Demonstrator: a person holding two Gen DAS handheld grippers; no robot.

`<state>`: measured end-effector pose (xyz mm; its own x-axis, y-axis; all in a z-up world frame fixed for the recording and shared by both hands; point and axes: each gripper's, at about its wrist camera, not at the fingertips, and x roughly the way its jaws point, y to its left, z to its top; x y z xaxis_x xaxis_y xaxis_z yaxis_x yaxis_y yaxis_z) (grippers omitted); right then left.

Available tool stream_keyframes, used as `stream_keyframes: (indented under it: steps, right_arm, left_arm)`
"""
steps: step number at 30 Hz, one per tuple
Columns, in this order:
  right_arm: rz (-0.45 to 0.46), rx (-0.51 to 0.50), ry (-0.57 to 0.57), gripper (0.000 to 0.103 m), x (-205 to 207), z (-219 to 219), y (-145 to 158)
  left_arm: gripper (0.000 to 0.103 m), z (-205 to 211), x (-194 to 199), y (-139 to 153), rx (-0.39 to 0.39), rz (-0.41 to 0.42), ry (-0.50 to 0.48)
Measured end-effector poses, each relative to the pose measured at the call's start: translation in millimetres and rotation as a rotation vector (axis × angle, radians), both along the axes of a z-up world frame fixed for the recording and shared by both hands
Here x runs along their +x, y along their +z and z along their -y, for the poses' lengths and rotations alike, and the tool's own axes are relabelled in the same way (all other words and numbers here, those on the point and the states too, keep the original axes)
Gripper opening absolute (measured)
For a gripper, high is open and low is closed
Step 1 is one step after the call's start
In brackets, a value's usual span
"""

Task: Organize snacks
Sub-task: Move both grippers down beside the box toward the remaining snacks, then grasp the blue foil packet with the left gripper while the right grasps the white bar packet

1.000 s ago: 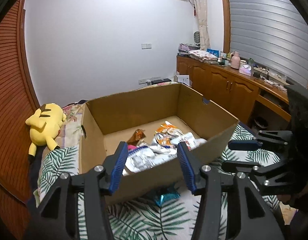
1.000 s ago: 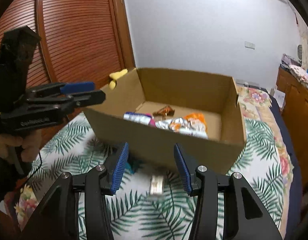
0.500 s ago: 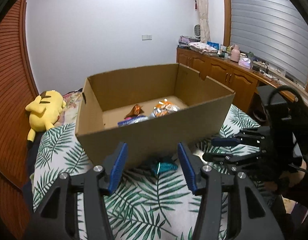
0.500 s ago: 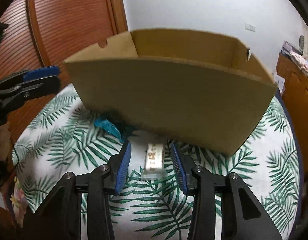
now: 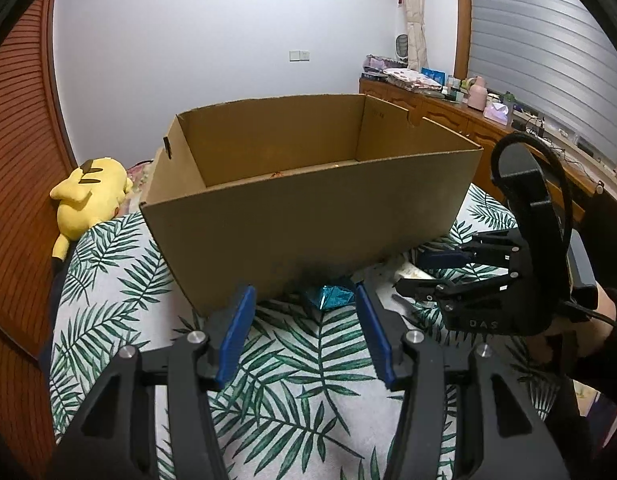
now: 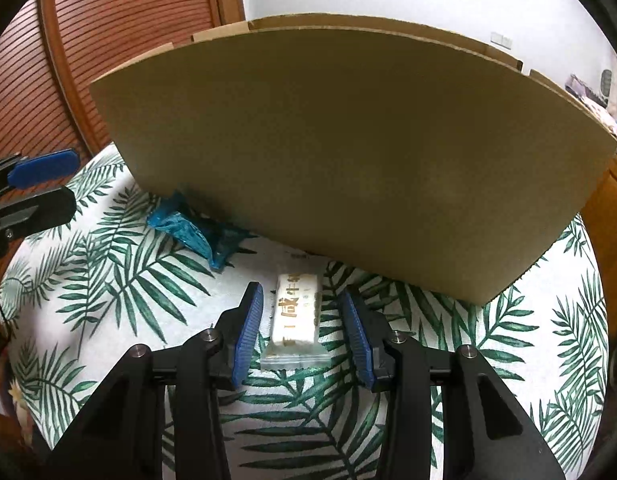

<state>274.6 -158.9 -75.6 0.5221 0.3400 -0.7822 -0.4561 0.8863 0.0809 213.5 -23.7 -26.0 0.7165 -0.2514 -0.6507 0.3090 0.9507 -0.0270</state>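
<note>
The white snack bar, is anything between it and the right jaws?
Nothing visible. The white snack bar lies flat on the leaf-print cloth, already between the open jaws of the right gripper. The cardboard box stands just beyond it.

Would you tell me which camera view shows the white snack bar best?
The right wrist view: the white snack bar lies flat on the leaf-print cover between the open right gripper fingers, printing visible. The left wrist view shows only a pale sliver behind that gripper.
</note>
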Motion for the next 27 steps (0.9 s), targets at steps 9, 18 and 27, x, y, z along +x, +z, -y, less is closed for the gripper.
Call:
stream_keyframes:
  steps: [9,18,27]
  right_arm:
    - [0.012,-0.027,0.037,0.019,-11,-1,1]
    - [0.038,0.052,0.007,0.02,-53,41,15]
    - [0.042,0.082,-0.033,0.02,-72,57,6]
  left_arm:
    - [0.052,20,12,-7,0.03,0.006,-0.053]
    - [0.045,48,40,-21,0.097,-0.057,-0.157]
    - [0.039,68,55,-39,0.18,-0.123,-0.179]
